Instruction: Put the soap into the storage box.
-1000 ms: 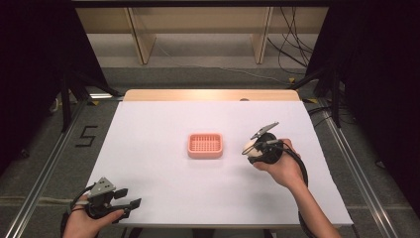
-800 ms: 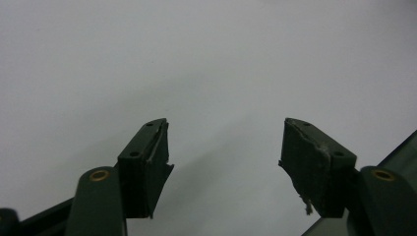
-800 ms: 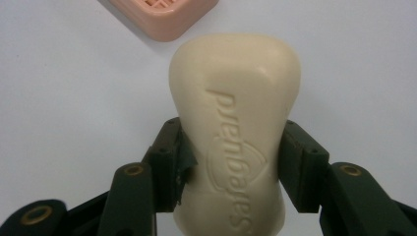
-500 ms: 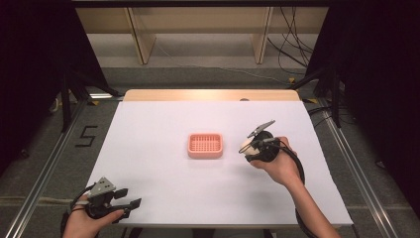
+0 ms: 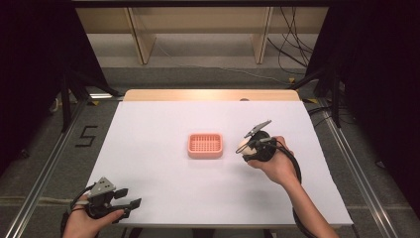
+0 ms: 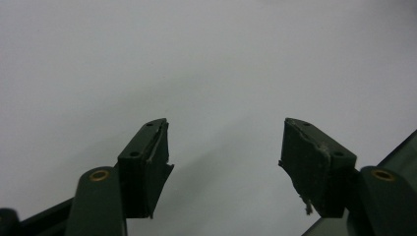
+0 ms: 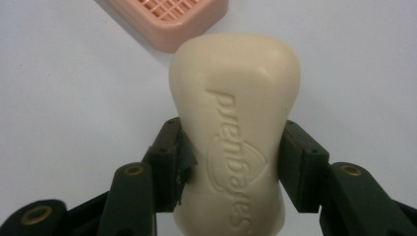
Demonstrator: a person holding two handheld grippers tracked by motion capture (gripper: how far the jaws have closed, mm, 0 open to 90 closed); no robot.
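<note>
Filling the middle of the right gripper view, the cream soap bar sits clamped in the right tongs just below the pink soap dish at the top, above the white worktop, while the left tongs gape wide and empty at lower left of the high view.

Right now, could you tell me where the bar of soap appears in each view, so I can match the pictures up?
High view: the bar of soap sits right of centre, in the right gripper, just right of the pink soap dish.
Left gripper view: not in it.
Right gripper view: the soap stands at the centre, clamped between the two black jaws.
Shared landmark: the pink dish, at the top edge of the right gripper view.
</note>
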